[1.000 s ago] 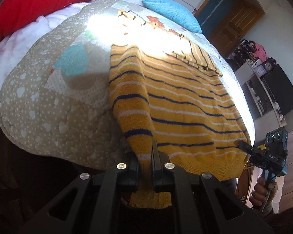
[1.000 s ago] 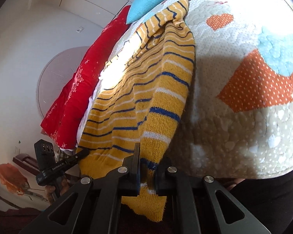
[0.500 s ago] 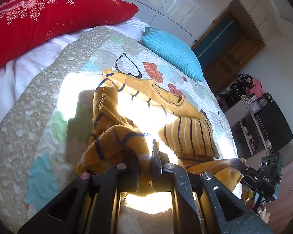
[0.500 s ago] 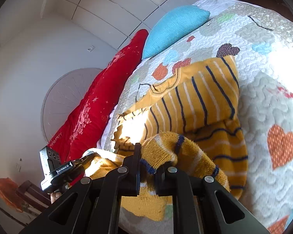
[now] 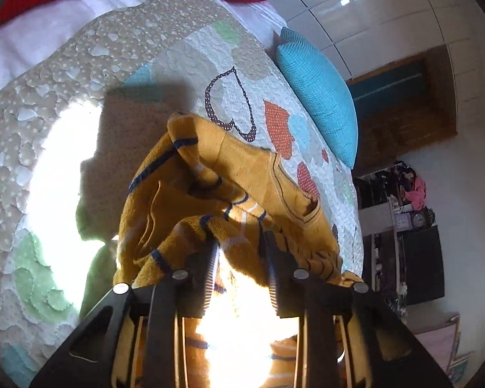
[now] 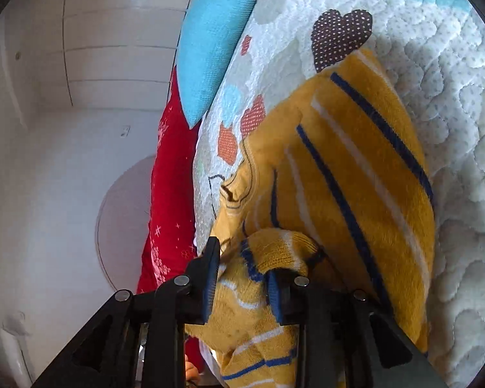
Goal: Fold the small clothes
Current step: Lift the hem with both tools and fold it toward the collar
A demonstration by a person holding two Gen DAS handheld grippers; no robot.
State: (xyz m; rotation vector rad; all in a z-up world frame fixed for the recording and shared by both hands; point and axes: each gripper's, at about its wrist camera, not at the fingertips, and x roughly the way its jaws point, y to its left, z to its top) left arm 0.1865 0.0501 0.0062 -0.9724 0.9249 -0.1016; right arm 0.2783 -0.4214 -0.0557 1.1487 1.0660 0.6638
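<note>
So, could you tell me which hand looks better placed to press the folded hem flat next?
Probably the right gripper: its opening jaws sit over a tidy folded sweater panel, while the left gripper faces bunched, crumpled fabric.

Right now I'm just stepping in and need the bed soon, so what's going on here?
A person with tongs in each hand is folding a yellow striped sweater on the quilt. The hem has been brought up over the body. The left tongs and right tongs are both opening, with knit between them but no longer pinched.
</note>
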